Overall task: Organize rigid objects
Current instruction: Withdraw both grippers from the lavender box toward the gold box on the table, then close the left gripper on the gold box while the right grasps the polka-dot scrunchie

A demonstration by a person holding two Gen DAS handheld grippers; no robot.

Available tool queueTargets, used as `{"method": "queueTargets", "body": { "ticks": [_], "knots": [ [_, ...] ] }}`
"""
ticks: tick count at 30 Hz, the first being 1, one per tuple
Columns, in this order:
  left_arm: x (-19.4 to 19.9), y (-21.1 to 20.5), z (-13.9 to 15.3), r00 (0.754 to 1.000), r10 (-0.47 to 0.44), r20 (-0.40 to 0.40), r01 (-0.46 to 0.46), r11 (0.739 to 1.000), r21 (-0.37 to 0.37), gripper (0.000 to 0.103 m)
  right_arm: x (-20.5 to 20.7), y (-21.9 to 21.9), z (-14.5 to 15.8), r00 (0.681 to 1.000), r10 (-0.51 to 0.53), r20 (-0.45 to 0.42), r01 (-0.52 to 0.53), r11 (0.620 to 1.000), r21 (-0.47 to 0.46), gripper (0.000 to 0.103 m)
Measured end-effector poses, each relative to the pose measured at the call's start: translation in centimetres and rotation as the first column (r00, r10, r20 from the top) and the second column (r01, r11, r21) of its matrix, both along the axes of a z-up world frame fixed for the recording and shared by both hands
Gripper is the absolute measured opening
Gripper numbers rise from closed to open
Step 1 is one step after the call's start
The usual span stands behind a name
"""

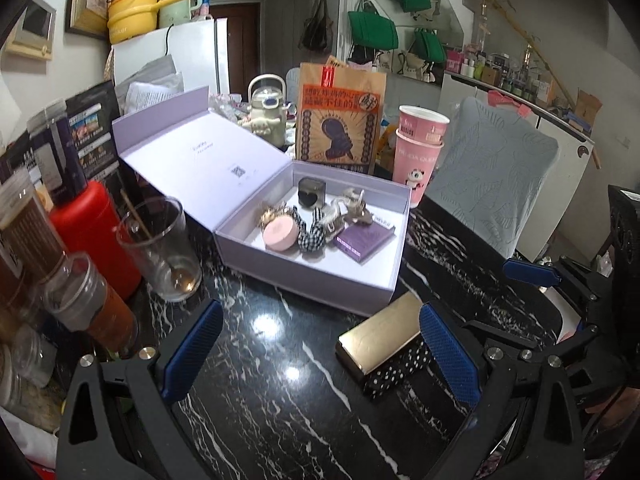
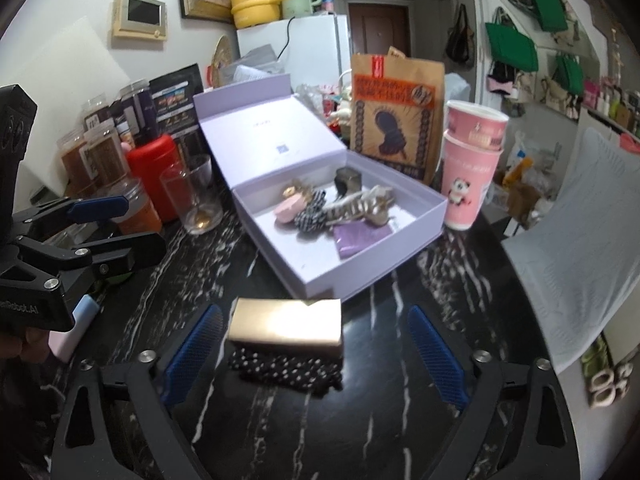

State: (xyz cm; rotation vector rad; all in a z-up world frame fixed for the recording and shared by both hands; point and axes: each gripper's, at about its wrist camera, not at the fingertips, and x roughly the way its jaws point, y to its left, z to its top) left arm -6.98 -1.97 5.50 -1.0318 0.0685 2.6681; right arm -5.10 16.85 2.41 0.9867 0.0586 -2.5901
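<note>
A: Between the spread fingers of the right gripper [image 2: 316, 354], what lies on the black marble table [image 2: 400, 420]?

B: Touching neither blue pad, a gold box [image 2: 286, 326] lying flat, with a black polka-dot item [image 2: 286, 368] at its near edge.

A: And the left gripper [image 1: 320, 352]?

B: Spread wide, holding nothing; the gold box sits by its right-hand finger.

A: Beyond the jaws?

B: The open lilac box [image 2: 384, 256], lid back, holding a pink round case [image 1: 280, 234], a purple card pack [image 1: 364, 242], checked fabric and a dark cube. Past it, stacked pink cups [image 2: 470, 160] and a printed paper bag [image 2: 396, 120]
</note>
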Motion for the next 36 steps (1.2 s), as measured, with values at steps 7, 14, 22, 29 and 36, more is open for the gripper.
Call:
{"method": "queueTargets", "body": {
  "ticks": [7,14,22,29,36],
  "knots": [
    [0.3,-1.8,-1.9,0.997,0.042,0.059,-0.044,0.998,0.036,0.100,-0.6,-0.9,-1.7,0.999,0.025,0.035,-0.025,1.000,-0.007,0.103],
    [0.5,-3.5,-3.7,0.992,0.077,0.095,-0.082,0.995,0.049,0.100,-1.8,-2.9,-4.0,0.996,0.050,0.077,-0.053,0.998,0.034,0.103],
    [0.3,-4.0,-5.3,0.991,0.067,0.119,-0.076,0.994,0.076,0.100,-3.1,-3.0,-5.8,0.991,0.040,0.125,-0.045,0.998,0.038,0.103],
    [-1.0,-1.7,-6.2,0.992,-0.049,0.118,0.039,0.996,0.083,0.100,-2.7,-1.7,-6.8,0.984,0.057,0.170,-0.056,0.998,-0.009,0.103],
    [-2.0,0.1,-6.7,0.982,-0.136,0.130,0.125,0.988,0.086,0.100,-2.4,-1.1,-9.2,0.964,0.109,0.243,-0.097,0.993,-0.060,0.103]
  ]
}}
